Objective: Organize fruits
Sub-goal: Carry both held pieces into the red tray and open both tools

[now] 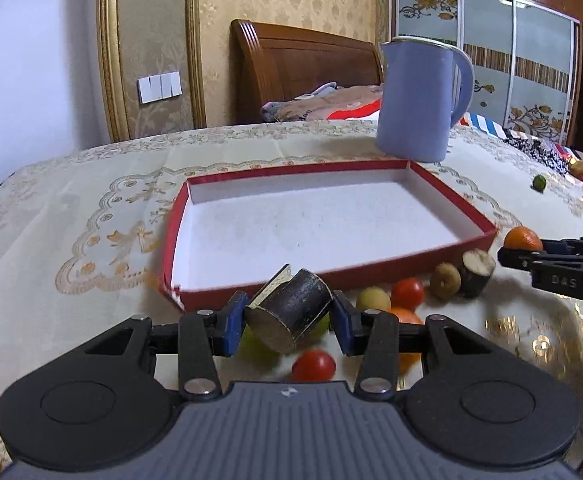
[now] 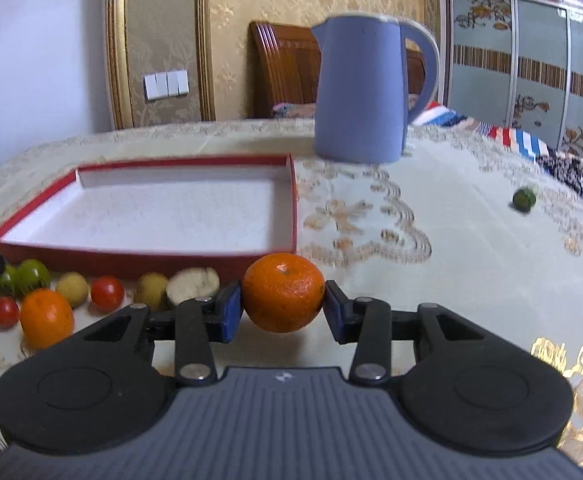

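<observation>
Pick-up step, tray not yet loaded: my left tongs [image 1: 289, 318] are clamped on a dark sugarcane stub [image 1: 291, 310] raised at the red tray's [image 1: 371, 272] 6 o'clock edge, and my right tongs [image 2: 283, 306] grip an orange [image 2: 283, 292] at its 5 o'clock corner. Next, I judge, each load must clear the rim before release inside; the remaining fruits [image 2: 107, 292] wait on the bench [image 2: 451, 260].

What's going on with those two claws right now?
Left gripper clamps a dark cane piece. Right gripper grips an orange. Red tray empty, path clear.
</observation>
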